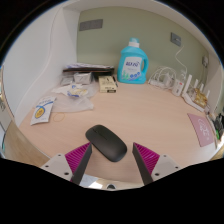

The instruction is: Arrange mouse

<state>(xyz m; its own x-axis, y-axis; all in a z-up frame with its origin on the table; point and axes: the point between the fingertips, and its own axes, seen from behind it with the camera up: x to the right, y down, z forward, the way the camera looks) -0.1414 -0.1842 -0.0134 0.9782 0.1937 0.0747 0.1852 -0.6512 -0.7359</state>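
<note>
Gripper view: gripper [111,160] open, black mouse [107,142] between its fingers, resting on the table [140,115].

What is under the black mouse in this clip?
The black mouse lies directly on the bare wooden desk, between the tips of the open tool. No mat shows around its edges. The spot beneath its body is covered, so anything thin there cannot be seen.

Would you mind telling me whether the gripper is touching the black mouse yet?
Apart. The gripper view shows the mouse lying on the table between the open gripper pads, with gaps at both sides.
</note>
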